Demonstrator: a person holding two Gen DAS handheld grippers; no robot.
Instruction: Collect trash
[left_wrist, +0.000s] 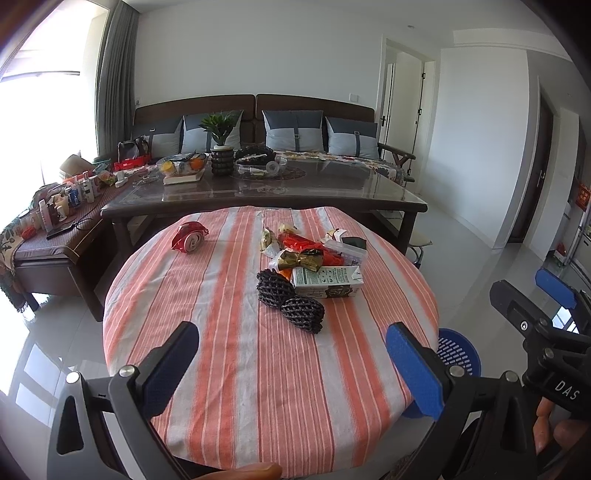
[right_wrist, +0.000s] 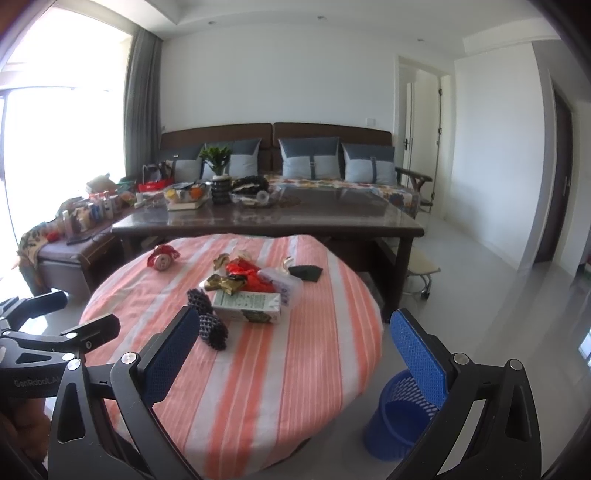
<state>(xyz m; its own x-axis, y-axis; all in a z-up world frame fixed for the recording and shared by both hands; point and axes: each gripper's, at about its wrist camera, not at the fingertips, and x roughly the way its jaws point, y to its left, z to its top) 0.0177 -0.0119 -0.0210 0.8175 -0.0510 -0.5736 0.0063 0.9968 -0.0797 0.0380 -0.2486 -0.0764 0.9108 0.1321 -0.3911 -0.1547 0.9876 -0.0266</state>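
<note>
A round table (left_wrist: 229, 369) with a striped orange cloth carries the trash. A crushed red can (left_wrist: 189, 237) (right_wrist: 162, 257) lies at the far left. Near the middle sit two black foam nets (left_wrist: 290, 301) (right_wrist: 207, 319), a green-and-white carton (left_wrist: 327, 282) (right_wrist: 249, 306), red and gold wrappers (left_wrist: 306, 251) (right_wrist: 240, 278) and a clear plastic box (right_wrist: 282, 286). My left gripper (left_wrist: 291, 363) hovers open over the near edge of the table, holding nothing. My right gripper (right_wrist: 295, 356) is open too, to the right of the left one, above a blue mesh bin (right_wrist: 400, 417) (left_wrist: 458, 354) on the floor.
A dark glass-topped coffee table (left_wrist: 266, 192) with bowls, a plant and clutter stands just behind the round table. A sofa (left_wrist: 255, 122) with cushions lines the wall. A side bench (left_wrist: 55, 236) with bottles is at left. A small stool (right_wrist: 421, 275) stands at right on glossy tile floor.
</note>
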